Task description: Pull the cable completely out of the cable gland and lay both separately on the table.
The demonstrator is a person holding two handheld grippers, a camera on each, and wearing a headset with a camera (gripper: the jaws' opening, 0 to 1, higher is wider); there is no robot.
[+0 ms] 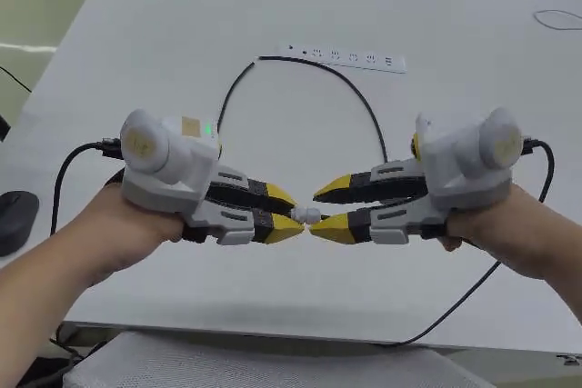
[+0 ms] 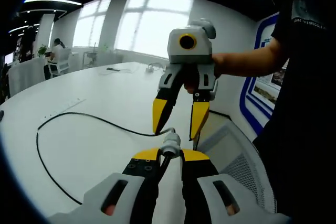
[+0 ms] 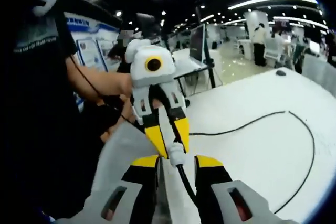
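Nothing readable, honestly: the white print on the shirt (image 2: 308,35) is too blurry and the power strip (image 1: 346,57) marks too tiny.

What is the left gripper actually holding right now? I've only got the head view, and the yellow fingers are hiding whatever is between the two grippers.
Observer: The left gripper view shows the fingers of the left gripper closed on the small white plastic cable gland.
Operator: Okay, and has the right one clamped the cable yet?
Observer: No. In the right gripper view, the thin black cable runs from the gland between the fingers of the right gripper, with a gap on each side.
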